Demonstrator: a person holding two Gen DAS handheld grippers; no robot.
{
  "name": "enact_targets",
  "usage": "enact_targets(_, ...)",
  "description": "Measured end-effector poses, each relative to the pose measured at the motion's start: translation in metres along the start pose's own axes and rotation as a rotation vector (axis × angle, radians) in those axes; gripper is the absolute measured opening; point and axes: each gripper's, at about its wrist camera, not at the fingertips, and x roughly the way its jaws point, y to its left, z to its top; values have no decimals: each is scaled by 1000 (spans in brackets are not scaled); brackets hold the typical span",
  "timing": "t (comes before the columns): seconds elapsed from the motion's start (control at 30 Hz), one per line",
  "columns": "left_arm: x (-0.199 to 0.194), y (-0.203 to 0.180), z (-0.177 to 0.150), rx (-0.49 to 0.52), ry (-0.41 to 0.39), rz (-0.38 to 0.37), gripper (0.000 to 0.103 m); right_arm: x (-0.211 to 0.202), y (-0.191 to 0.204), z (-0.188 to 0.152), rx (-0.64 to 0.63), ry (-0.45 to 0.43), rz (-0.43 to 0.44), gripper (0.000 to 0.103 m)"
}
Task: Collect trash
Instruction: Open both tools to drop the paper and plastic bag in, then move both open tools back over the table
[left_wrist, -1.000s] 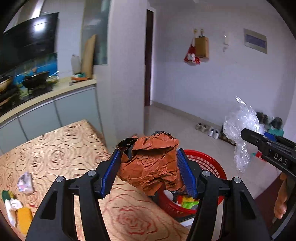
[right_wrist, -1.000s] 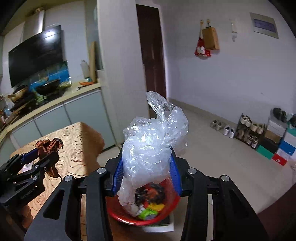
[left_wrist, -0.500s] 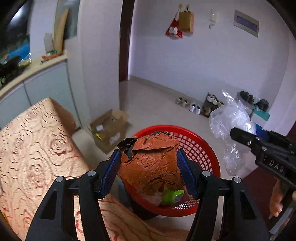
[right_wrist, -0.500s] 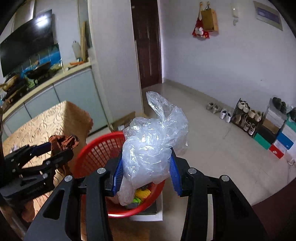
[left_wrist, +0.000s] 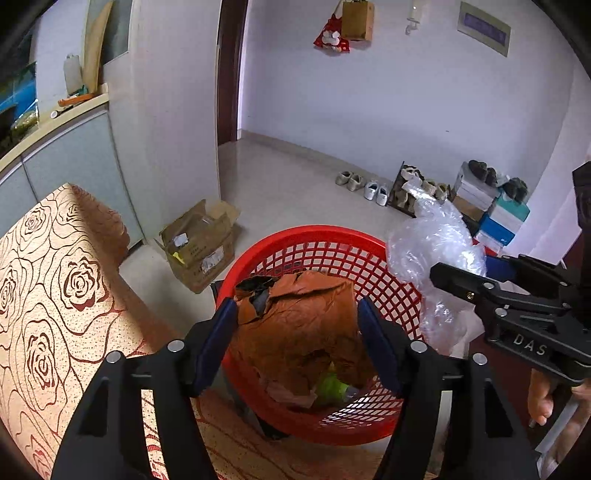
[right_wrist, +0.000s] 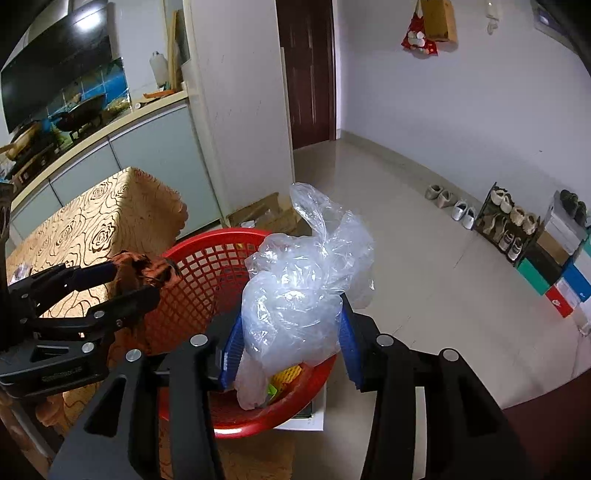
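Now we hold two pieces of trash above the red basket (left_wrist: 369, 254), which stands on the floor beside the table (left_wrist: 55, 295) with the rose-patterned cloth. Our left gripper (left_wrist: 295, 347) carries a crumpled brown paper wad (left_wrist: 299, 325) directly over the basket's mouth; its jaws are opening, and the wad sits between the blue pads (left_wrist: 373, 343), with a sliver of gap showing at the left pad, so we judge the release to be under way. Our right gripper (right_wrist: 290, 347) pinches a crumpled clear plastic bag (right_wrist: 303, 288) between its pads, over the basket's near rim (right_wrist: 295, 391). Inside the basket we see earlier deposits: a green item (left_wrist: 328, 387), a pale scrap and something yellow (right_wrist: 286, 374). We therefore read the task as well advanced but incomplete. Left to do, as far as these views show: let the paper wad fall, spread the right jaws so the plastic bag follows, and check the table, where one small item (right_wrist: 18, 274) shows at the far left edge of the right view. An open cardboard box (left_wrist: 199, 243) lies on the floor behind the basket; whether it counts as trash we cannot tell.
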Motion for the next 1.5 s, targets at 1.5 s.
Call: enact_targets(1.5,-144,50,-21,-151,-255,326,74,-74,50,11,-18,-205,58,58)
